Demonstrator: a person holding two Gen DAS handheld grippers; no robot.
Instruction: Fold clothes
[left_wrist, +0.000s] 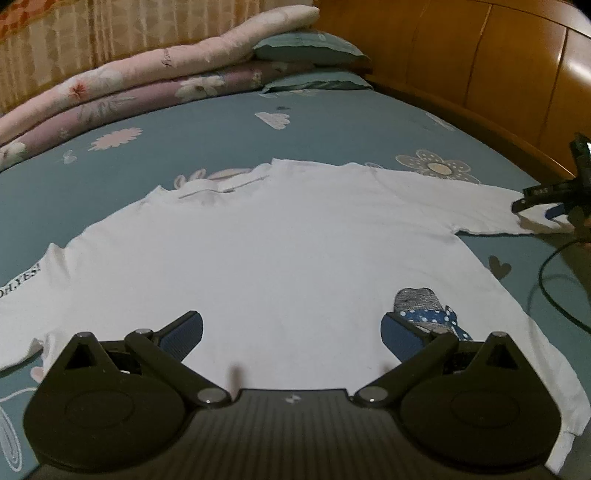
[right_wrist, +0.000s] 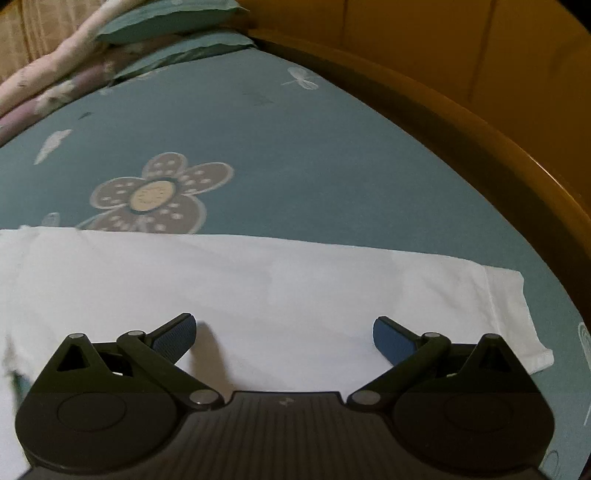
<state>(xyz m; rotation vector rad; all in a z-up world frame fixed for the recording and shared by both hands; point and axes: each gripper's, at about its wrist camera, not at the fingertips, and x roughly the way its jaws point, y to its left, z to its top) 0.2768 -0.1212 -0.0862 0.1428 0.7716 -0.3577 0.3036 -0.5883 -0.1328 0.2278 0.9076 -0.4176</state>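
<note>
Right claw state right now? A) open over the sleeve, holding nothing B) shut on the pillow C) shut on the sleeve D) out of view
A: the right claw has its fingers spread wide above the white T-shirt's sleeve, with bare fabric showing between them and nothing pinched.

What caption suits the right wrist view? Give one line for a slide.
Open right tool poised over the white T-shirt's sleeve, spread flat on a teal flowered bedsheet.
</note>
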